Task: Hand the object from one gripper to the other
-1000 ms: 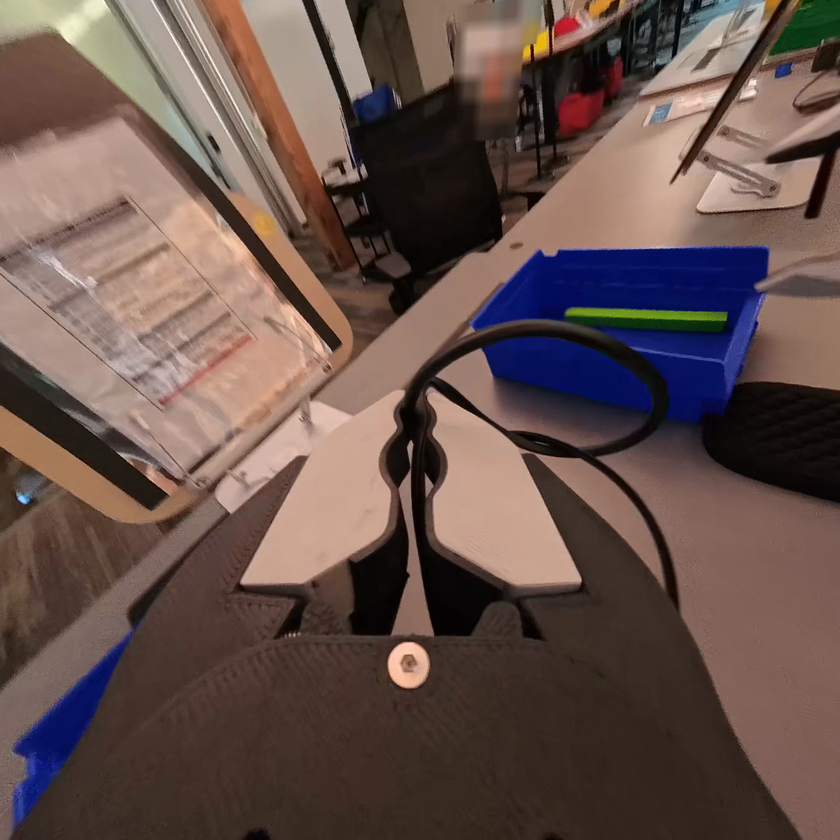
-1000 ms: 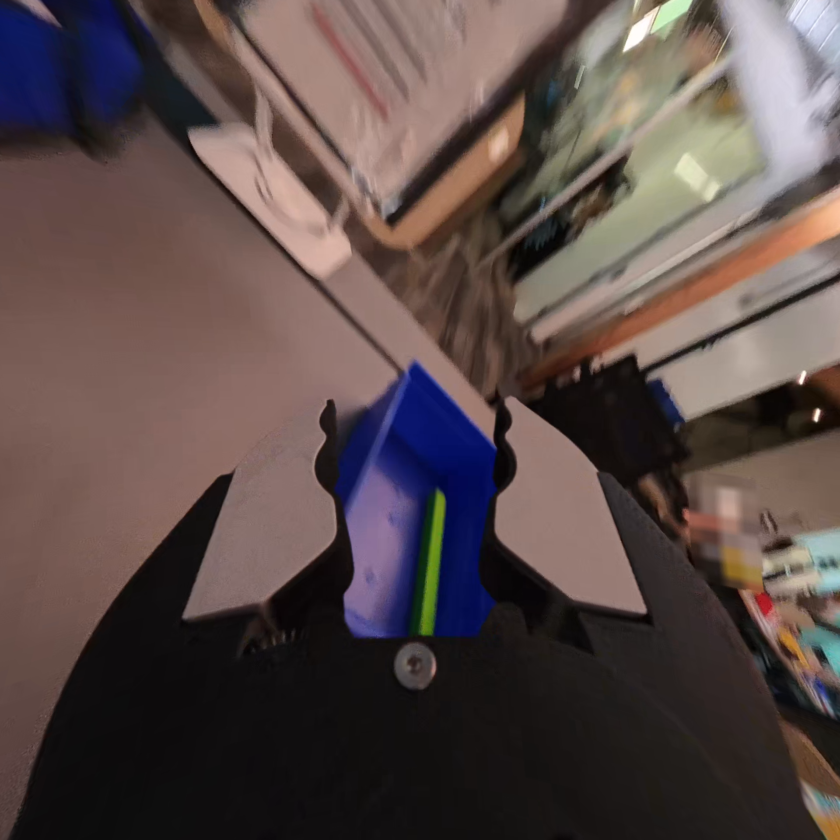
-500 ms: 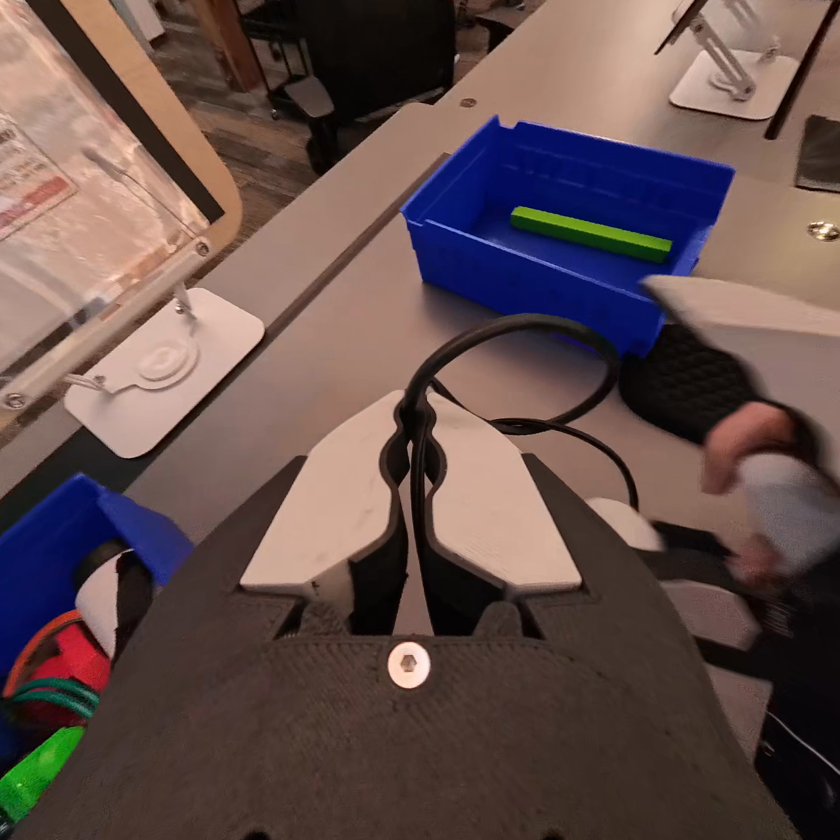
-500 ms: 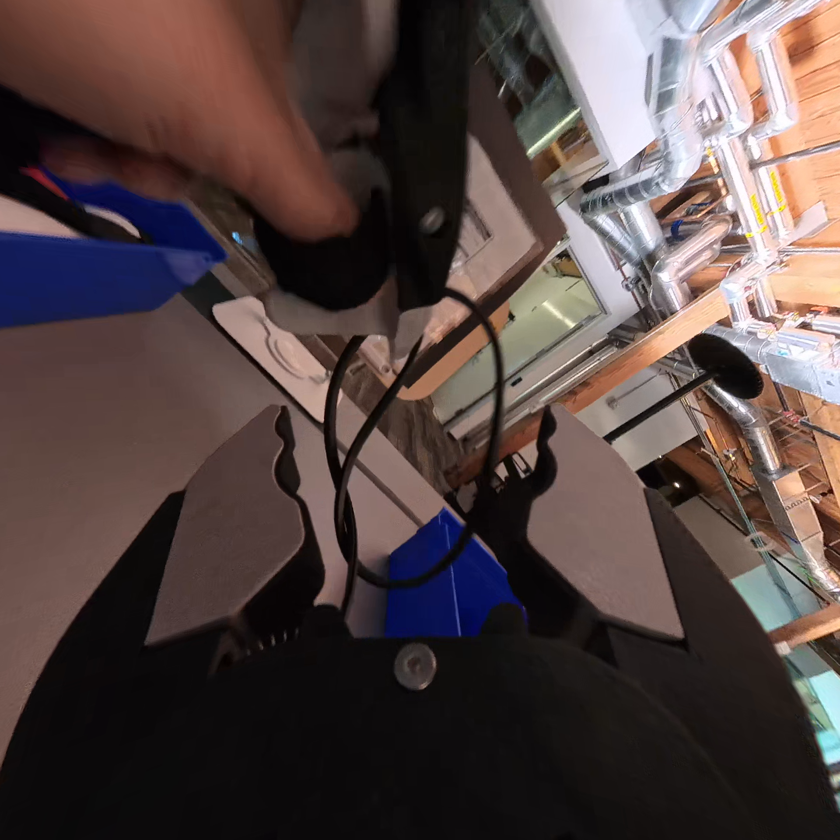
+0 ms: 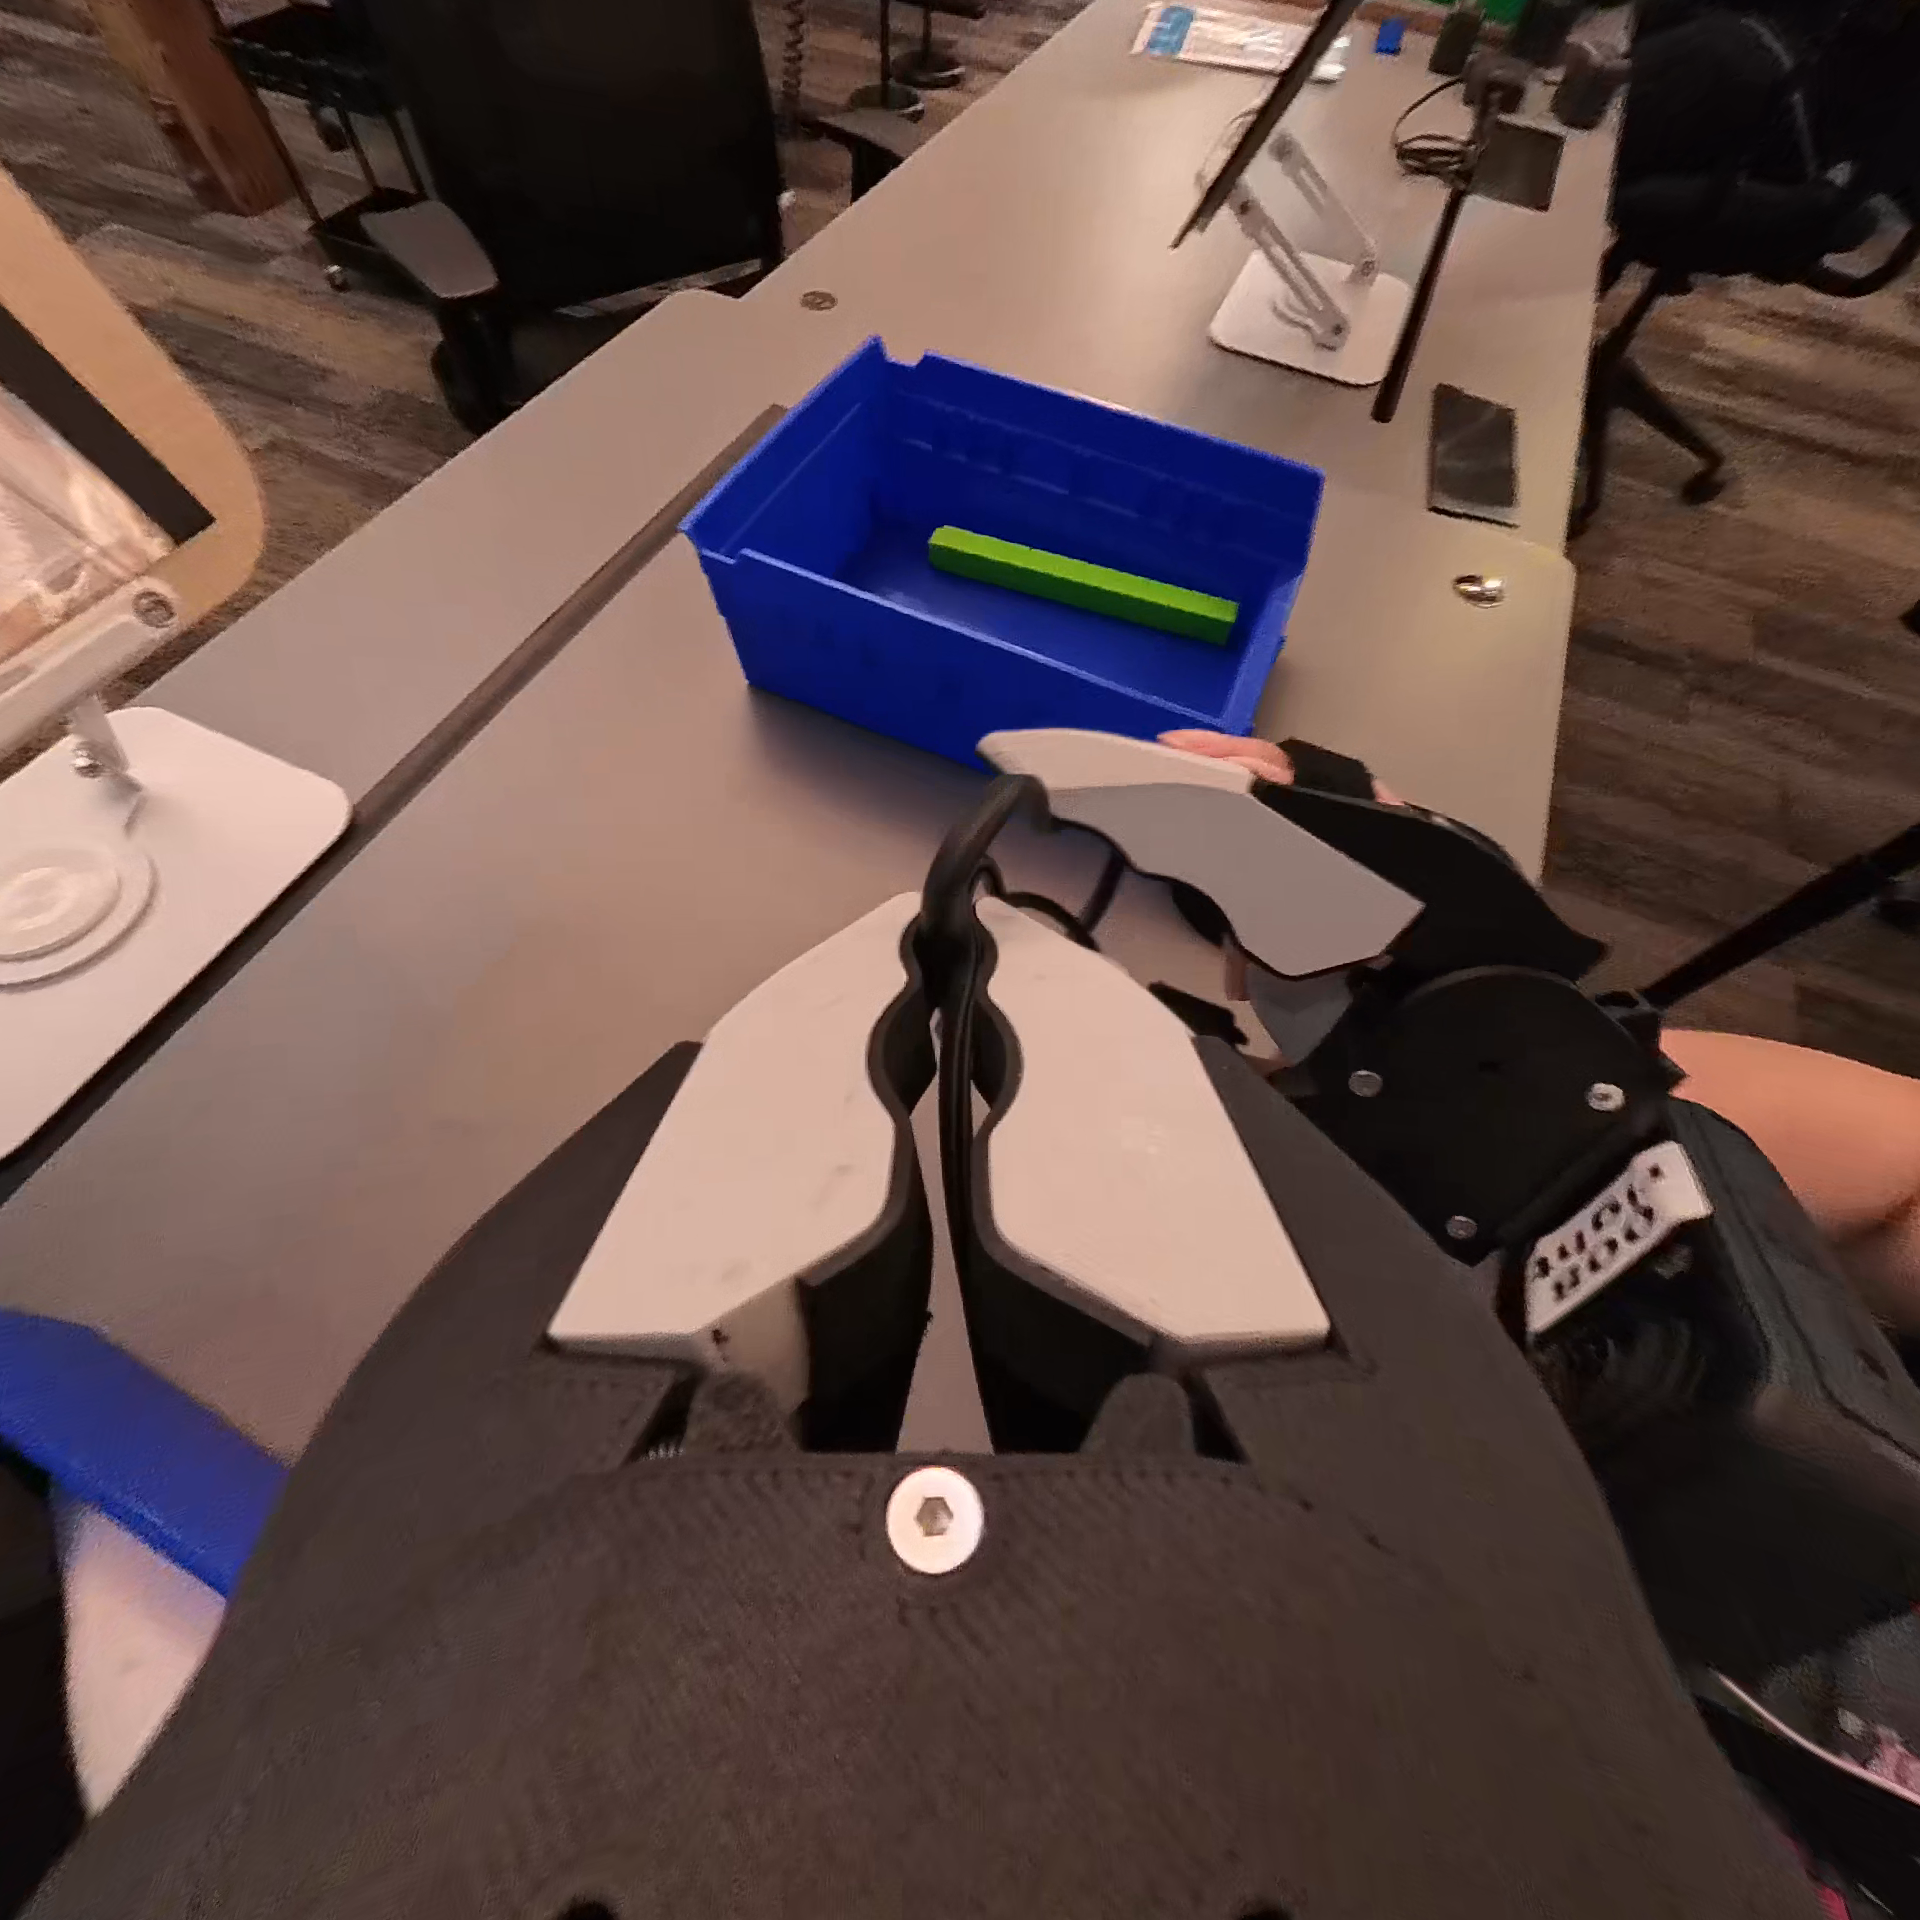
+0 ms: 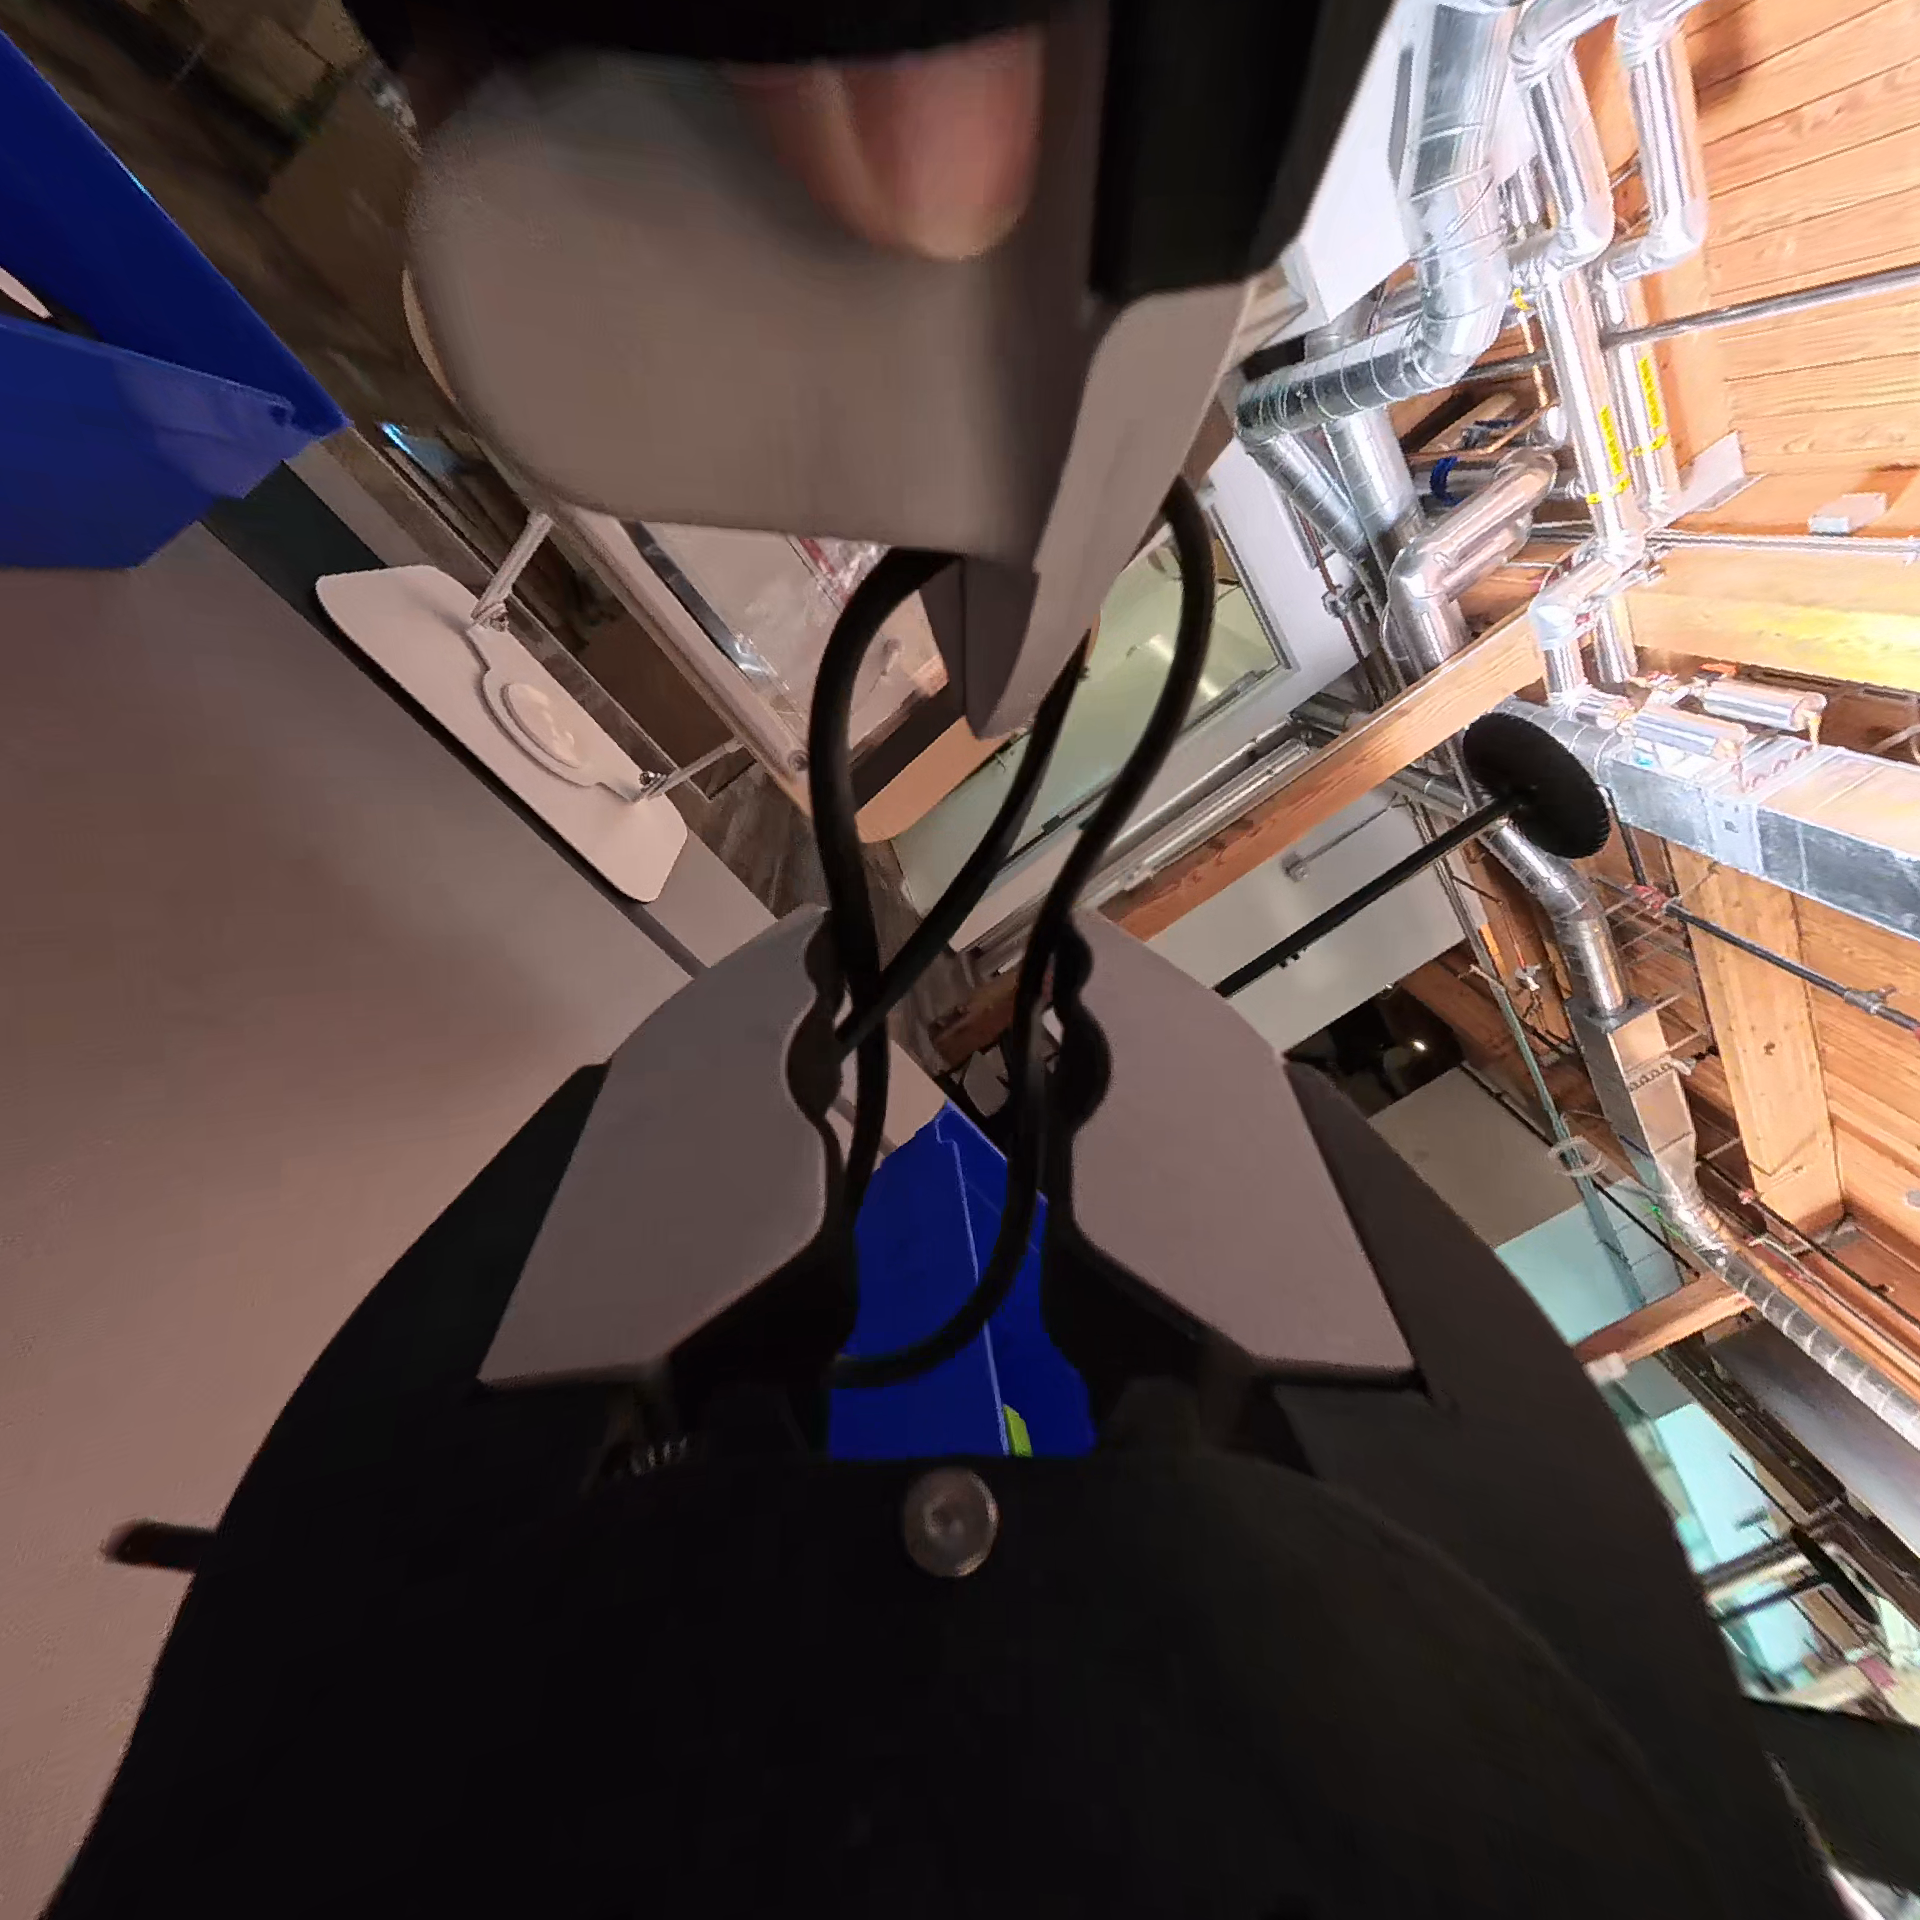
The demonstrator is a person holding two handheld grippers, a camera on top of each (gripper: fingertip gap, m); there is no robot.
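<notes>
A thin black cable (image 5: 958, 1049) is pinched between the shut fingers of my left gripper (image 5: 945, 920) and held above the grey table (image 5: 499, 935). Its loop runs right, under a finger (image 5: 1216, 842) of my right gripper. In the right wrist view my right gripper (image 6: 940, 982) has its jaws narrowed on the cable loop (image 6: 831, 748). One strand lies against each inner face. The left gripper's fingers (image 6: 727, 364) hang blurred just above, still on the cable. A hand holds each gripper.
A blue bin (image 5: 831, 644) with a green stick (image 5: 1081, 587) stands just beyond the grippers. A second blue bin (image 5: 125, 1434) is at the near left. A white monitor-stand base (image 5: 156, 883) is at the left, with a phone (image 5: 1470, 457), another stand (image 5: 1299, 312) and chairs farther back. There is about 4 cm between the tips of the two grippers.
My right gripper has come in from the right to the cable loop and narrowed its jaws around it. My left gripper has tilted down towards the table and stayed shut on the cable.
</notes>
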